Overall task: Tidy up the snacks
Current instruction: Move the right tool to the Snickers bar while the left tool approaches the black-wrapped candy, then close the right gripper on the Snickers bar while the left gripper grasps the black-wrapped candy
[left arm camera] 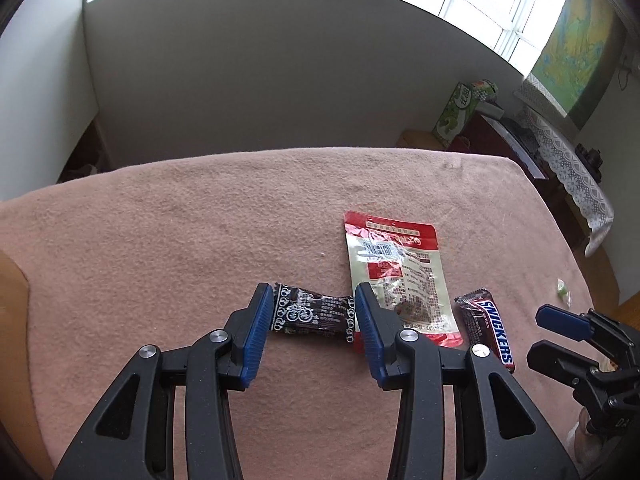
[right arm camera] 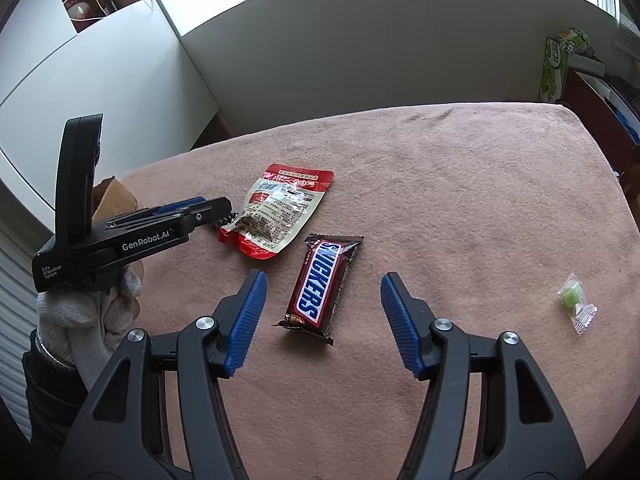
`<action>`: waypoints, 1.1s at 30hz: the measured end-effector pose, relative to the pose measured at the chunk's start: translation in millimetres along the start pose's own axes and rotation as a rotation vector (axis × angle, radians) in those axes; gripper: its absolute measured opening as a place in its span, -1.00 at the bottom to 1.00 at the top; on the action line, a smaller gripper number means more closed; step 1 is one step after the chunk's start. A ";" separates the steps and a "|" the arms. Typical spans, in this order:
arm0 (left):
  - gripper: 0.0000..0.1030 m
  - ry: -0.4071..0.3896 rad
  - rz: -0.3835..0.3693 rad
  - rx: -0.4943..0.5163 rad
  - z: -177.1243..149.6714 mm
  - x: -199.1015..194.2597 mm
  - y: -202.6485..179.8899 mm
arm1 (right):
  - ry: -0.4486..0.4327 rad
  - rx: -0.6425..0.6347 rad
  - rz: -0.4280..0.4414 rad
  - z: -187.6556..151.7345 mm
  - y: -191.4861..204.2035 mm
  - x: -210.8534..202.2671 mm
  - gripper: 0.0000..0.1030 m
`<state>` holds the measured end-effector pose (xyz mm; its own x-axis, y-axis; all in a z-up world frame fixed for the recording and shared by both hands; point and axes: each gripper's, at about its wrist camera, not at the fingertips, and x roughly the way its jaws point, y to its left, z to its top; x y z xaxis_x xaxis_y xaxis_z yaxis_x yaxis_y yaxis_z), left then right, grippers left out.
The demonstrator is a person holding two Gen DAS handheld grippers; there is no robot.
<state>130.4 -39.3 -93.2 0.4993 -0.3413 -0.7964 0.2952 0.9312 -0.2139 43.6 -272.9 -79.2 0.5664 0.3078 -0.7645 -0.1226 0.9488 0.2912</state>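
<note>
The left tool (left arm camera: 310, 304) has its blue pads (left arm camera: 256, 332) spread to the width of a small dark candy wrapper (left arm camera: 310, 314), one pad at each twisted end; whether the pads press on it or only stand at its ends cannot be told, and the wrapper appears to lie on the pink cloth of the counter (left arm camera: 160, 240). Just right of that wrapper, partly behind the tool's right finger, lies a red and clear pouch (left arm camera: 396, 276) of dark snacks, flat on the cloth. The right tool (right arm camera: 322, 284) is wide open and holds nothing; its pads stand on either side of the near half of a Snickers bar (right arm camera: 324, 284), with a gap on both sides, the bar lying flat and slightly slanted. From the right wrist view the pouch lies just beyond and left of the bar, near but apart from it, and the left tool, marked GenRobot.AI, reaches in from the left in a white-gloved hand (right arm camera: 88, 312). A small clear packet with a green sweet (right arm camera: 576, 300) sits well apart to the right. A green carton (left arm camera: 464, 108) stands beyond the far right corner of the counter.
</note>
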 end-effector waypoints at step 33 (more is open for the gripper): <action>-0.23 -0.002 0.078 0.243 -27.1 5.5 -30.8 | 0.042 -0.033 -0.021 -2.0 6.5 20.3 0.21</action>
<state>101.9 -66.4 -106.4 0.5297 -0.2698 -0.8041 0.4430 0.8965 -0.0090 52.7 -260.3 -94.1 0.5343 0.2895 -0.7941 -0.1379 0.9568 0.2560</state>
